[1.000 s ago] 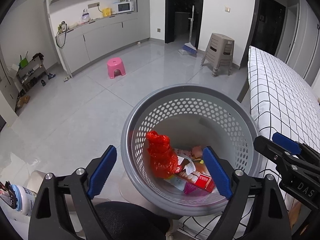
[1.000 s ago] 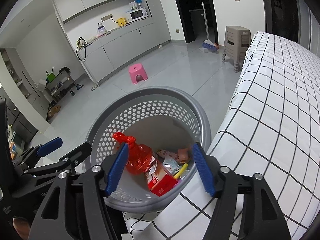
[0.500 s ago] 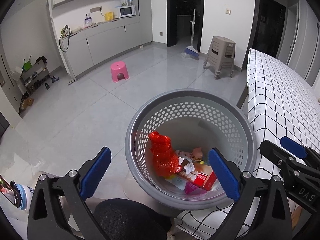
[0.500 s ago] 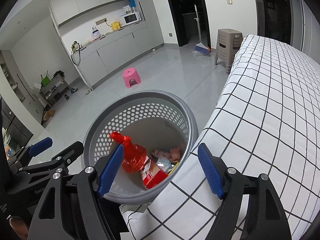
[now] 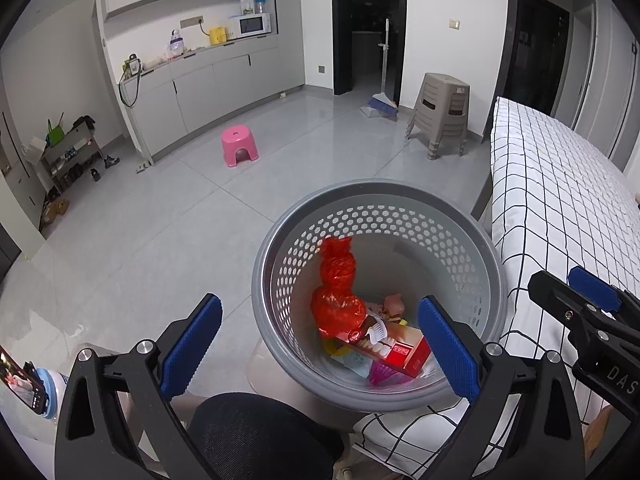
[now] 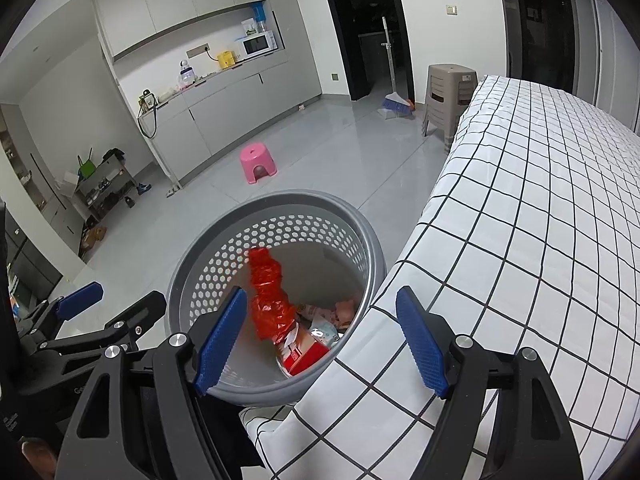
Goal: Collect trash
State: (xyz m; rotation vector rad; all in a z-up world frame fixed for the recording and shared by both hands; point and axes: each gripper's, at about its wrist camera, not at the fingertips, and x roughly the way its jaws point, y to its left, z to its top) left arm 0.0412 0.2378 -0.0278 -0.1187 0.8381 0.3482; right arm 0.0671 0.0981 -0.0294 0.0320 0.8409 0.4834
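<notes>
A grey perforated basket (image 5: 376, 196) stands on the floor beside the bed. In it lie a knotted red plastic bag (image 5: 336, 292), a red box (image 5: 404, 354) and some small wrappers. My left gripper (image 5: 320, 346) hovers over the basket's near rim, open wide, nothing between its blue pads. My right gripper (image 6: 320, 340) hangs above the basket (image 6: 280, 200) and the bed's edge, open and empty too. The red bag (image 6: 268, 292) and the red box (image 6: 306, 354) lie below it. Each gripper shows at the side of the other's view.
A bed with a white checked sheet (image 6: 540, 220) runs along the right. A black chair seat (image 5: 256, 436) is just under the left gripper. Farther off on the grey floor are a pink stool (image 5: 239, 151), stacked beige stools (image 5: 442, 116), a broom (image 5: 380, 104) and cabinets.
Both grippers' jaws have spread wider. The right gripper has drawn back and up a little, so more of the sheet shows under it. The trash in the basket has not moved.
</notes>
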